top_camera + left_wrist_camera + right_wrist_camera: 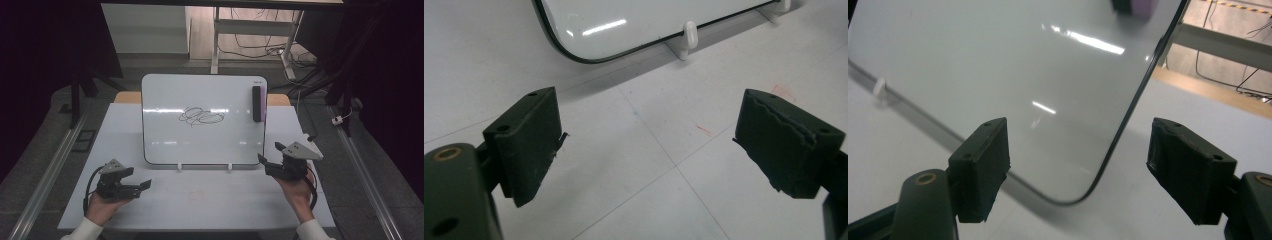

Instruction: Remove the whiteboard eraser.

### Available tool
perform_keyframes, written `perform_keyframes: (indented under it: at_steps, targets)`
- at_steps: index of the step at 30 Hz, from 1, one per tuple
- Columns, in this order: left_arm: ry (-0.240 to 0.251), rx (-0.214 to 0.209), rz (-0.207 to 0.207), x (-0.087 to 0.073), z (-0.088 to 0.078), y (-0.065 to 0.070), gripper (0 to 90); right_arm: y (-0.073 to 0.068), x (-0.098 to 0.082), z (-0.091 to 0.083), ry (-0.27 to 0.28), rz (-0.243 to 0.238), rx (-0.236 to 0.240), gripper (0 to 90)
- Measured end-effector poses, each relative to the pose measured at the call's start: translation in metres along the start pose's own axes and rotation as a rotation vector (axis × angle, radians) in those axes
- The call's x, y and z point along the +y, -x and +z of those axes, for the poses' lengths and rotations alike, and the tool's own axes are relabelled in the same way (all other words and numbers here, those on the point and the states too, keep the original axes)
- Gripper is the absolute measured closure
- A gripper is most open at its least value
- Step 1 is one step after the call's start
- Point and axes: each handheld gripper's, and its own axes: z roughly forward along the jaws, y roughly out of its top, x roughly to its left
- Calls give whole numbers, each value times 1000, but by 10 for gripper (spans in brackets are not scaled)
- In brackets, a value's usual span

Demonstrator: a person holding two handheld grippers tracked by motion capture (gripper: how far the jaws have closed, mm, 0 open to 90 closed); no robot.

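High view: a white bench fills the middle of the frame, and on it stands a whiteboard, tilted back on two small white clip feet at its lower edge. A black scribble sits just above the board's centre, and a black eraser with a purple side stands upright against the upper right part of the board. The left gripper, held in a hand at the lower left of the frame, hangs over bare bench below and left of the board's lower left corner, apart from it; its jaws stand wide with nothing between them. The right gripper, held in a hand at the lower right, lies just beside the board's lower right corner, jaws likewise wide and empty; whether it touches the board cannot be told. Left gripper view: the left gripper looks along its two black jaws at the bench surface, with faint red and green marks on it, while the board's rounded lower corner and one clip foot lie at the top of the frame, well clear of the jaws. Right gripper view: the right gripper frames the board's rounded lower right corner between its spread jaws, the glossy face of the whiteboard occupying the upper left, and the eraser showing blurred at the top edge.
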Motion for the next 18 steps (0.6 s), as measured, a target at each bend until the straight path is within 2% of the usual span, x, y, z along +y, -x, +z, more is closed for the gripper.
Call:
perform_keyframes:
  at_steps: [8,13,14,18]
  targets:
    - [3,1,0,-1,-1,2,123,4,28,9,28,4,-37,257]
    - [-6,-1,4,-2,1,2,122,11,50,21,46,30,-77,291]
    - [-6,-1,3,-2,1,2,122,11,50,21,46,30,-77,291]
    - [-5,-2,6,-2,1,2,123,15,67,32,72,74,-100,353]
